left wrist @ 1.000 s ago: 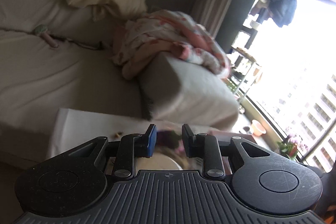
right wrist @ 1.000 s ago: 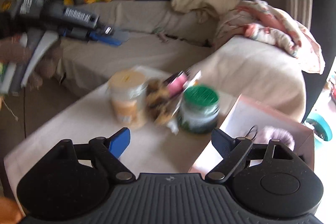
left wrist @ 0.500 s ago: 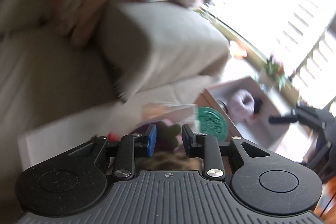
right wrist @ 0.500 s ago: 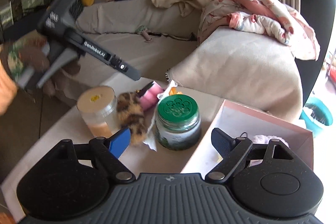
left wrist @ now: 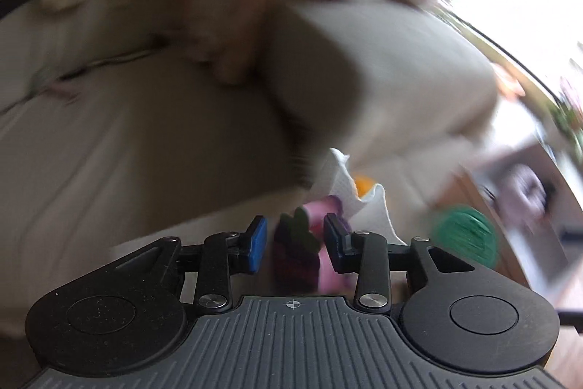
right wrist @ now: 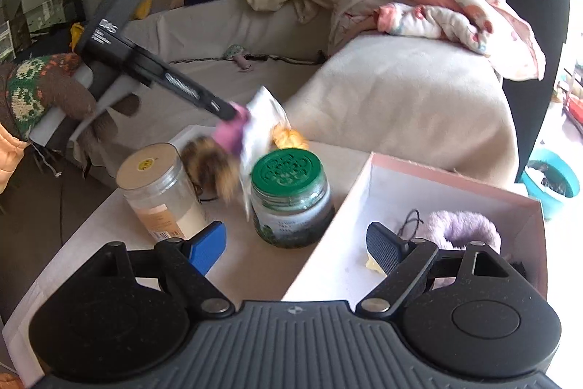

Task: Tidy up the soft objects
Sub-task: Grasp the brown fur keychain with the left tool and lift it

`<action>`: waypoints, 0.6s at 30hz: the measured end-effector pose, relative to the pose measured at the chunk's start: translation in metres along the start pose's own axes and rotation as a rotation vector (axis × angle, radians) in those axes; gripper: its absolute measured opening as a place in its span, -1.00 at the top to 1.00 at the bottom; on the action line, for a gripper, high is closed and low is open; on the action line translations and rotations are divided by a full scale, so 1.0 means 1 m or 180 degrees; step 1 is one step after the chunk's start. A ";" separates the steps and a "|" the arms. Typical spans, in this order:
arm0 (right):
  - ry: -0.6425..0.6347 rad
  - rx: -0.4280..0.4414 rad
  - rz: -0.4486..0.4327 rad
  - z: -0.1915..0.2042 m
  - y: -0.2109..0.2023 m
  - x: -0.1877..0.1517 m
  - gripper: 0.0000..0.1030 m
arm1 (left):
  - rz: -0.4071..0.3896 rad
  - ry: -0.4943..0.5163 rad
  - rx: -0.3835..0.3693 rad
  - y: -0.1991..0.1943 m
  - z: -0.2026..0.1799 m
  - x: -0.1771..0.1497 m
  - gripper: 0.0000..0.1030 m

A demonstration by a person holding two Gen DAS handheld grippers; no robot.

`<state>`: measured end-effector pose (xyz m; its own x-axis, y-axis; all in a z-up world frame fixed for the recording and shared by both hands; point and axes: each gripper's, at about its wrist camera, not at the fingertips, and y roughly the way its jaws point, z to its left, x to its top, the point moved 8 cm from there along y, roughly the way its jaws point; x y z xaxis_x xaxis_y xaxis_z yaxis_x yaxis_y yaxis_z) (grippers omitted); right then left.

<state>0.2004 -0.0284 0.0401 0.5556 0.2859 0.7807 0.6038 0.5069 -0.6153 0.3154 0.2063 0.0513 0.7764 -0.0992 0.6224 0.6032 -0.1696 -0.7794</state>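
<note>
My left gripper (left wrist: 296, 245) is open, its jaws on either side of a pink and purple soft toy (left wrist: 309, 243) on the white table; in the right wrist view its tip (right wrist: 233, 113) is at that pink toy (right wrist: 229, 133). A white tissue (right wrist: 264, 119) and a yellow soft piece (right wrist: 291, 137) lie just behind, and a brown furry pom (right wrist: 211, 166) beside it. My right gripper (right wrist: 298, 243) is open and empty over the near edge of a pink box (right wrist: 437, 174) that holds a lilac fluffy scrunchie (right wrist: 462, 228).
A green-lidded glass jar (right wrist: 291, 195) and a clear jar with a beige lid (right wrist: 160, 188) stand on the table (right wrist: 255, 265) before the soft things. Behind is a beige sofa (right wrist: 400, 104) with a floral blanket (right wrist: 437, 6) and pillows.
My left gripper has swung down to the pink toy and its jaws have opened wider around it. My right gripper has edged forward over the box rim.
</note>
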 end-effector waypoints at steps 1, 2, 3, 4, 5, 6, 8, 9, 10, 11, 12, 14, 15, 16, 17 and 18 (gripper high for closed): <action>0.0023 -0.0001 0.0013 -0.001 0.000 -0.001 -0.65 | -0.0024 -0.0117 0.0054 -0.001 0.016 -0.003 0.23; 0.0042 0.0010 0.0023 -0.001 0.001 -0.002 -0.65 | 0.0000 -0.0220 0.0111 0.002 0.030 -0.007 0.28; 0.0057 0.0030 0.0032 0.000 0.001 -0.002 -0.65 | 0.0053 -0.0345 0.0161 0.004 0.044 -0.014 0.32; 0.0068 0.0046 0.0039 0.001 0.002 -0.002 -0.65 | 0.0100 -0.0462 0.0182 0.007 0.056 -0.021 0.33; 0.0073 0.0061 0.0043 0.003 0.002 -0.002 -0.65 | 0.0148 -0.0583 0.0157 0.011 0.067 -0.030 0.33; 0.0073 0.0078 0.0047 0.005 0.003 -0.002 -0.65 | 0.0197 -0.0702 0.0117 0.014 0.076 -0.039 0.33; 0.0055 0.0098 0.0054 0.009 0.003 -0.003 -0.65 | 0.0241 -0.0934 0.0007 0.020 0.092 -0.055 0.33; 0.0042 0.0102 0.0063 0.011 0.004 -0.003 -0.65 | 0.0237 -0.1061 -0.0049 0.022 0.097 -0.061 0.33; 0.0028 0.0101 0.0076 0.013 0.005 -0.003 -0.65 | 0.0214 -0.1219 -0.0121 0.023 0.104 -0.066 0.33; 0.0016 0.0098 0.0088 0.014 0.006 -0.002 -0.65 | 0.0173 -0.1384 -0.0225 0.024 0.109 -0.068 0.33; 0.0006 0.0098 0.0099 0.015 0.007 -0.002 -0.65 | 0.0134 -0.1564 -0.0366 0.026 0.111 -0.070 0.33; -0.0012 0.0101 0.0112 0.018 0.008 0.000 -0.65 | 0.0055 -0.1851 -0.0641 0.029 0.114 -0.068 0.33; -0.0016 0.0111 0.0117 0.020 0.009 0.002 -0.65 | 0.0026 -0.1912 -0.0722 0.032 0.114 -0.066 0.33; -0.0009 0.0123 0.0124 0.021 0.010 0.004 -0.65 | 0.0007 -0.1914 -0.0748 0.033 0.112 -0.063 0.33; 0.0008 0.0137 0.0135 0.021 0.011 0.006 -0.65 | 0.0000 -0.1870 -0.0723 0.035 0.109 -0.060 0.33; 0.0029 0.0155 0.0144 0.021 0.012 0.008 -0.65 | -0.0003 -0.1808 -0.0688 0.037 0.106 -0.057 0.33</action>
<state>0.2000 -0.0029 0.0417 0.5870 0.3021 0.7511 0.5496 0.5325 -0.6437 0.3123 0.3095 -0.0204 0.7879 0.4298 0.4409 0.5993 -0.3706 -0.7096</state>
